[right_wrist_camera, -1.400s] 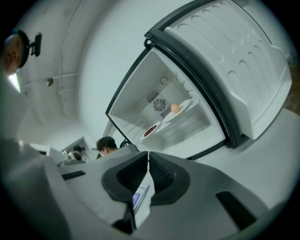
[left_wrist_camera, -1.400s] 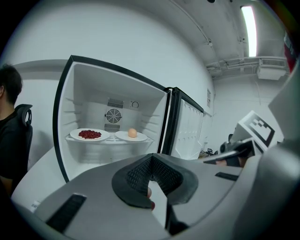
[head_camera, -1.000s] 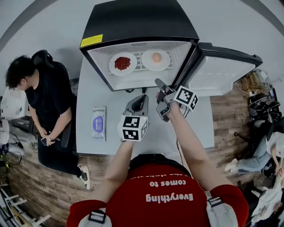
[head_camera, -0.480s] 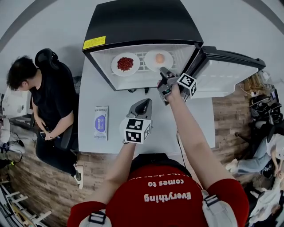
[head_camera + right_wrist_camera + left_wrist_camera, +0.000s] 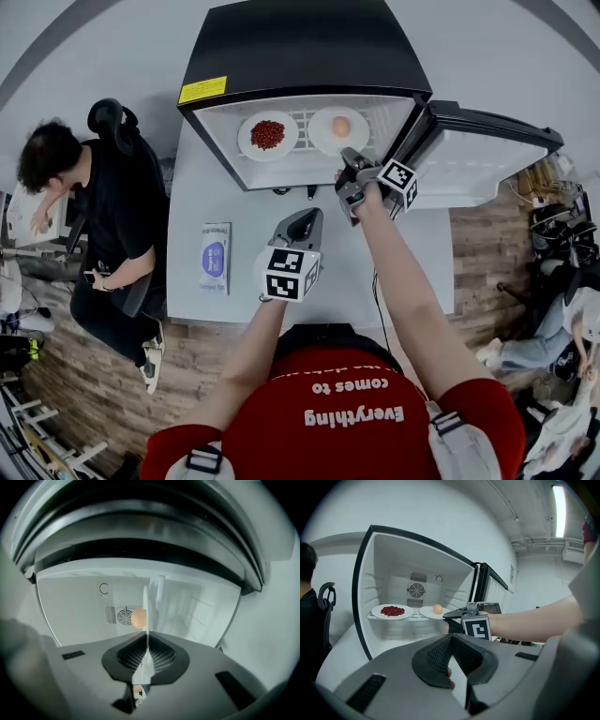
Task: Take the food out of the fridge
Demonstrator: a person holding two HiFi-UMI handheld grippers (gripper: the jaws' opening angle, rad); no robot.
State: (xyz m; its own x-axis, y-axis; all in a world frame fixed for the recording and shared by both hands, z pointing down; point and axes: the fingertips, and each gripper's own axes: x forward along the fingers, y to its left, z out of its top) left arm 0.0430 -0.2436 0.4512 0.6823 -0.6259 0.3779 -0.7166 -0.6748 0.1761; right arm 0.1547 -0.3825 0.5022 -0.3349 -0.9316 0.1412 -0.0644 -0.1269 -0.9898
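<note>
At fridge (image 5: 300,47) shelf: R tool (image 5: 345,174), jaws just closed, on egg plate (image 5: 319,132) rim; L tool (image 5: 305,217) shut, empty.

The person's right grey two-jaw gripper (image 5: 345,176), topped with a black-and-white marker cube, is held out ahead on a bare, nearly straight right forearm (image 5: 398,281) and is rolled onto its side. Its jaws have just been closing and pinch the thin rim of a white plate (image 5: 146,603) between them. The left grey two-jaw gripper (image 5: 304,219) sits nearer the body on a bent left arm (image 5: 248,356), pointing forward and slightly down, jaws together with nothing between them.
</note>
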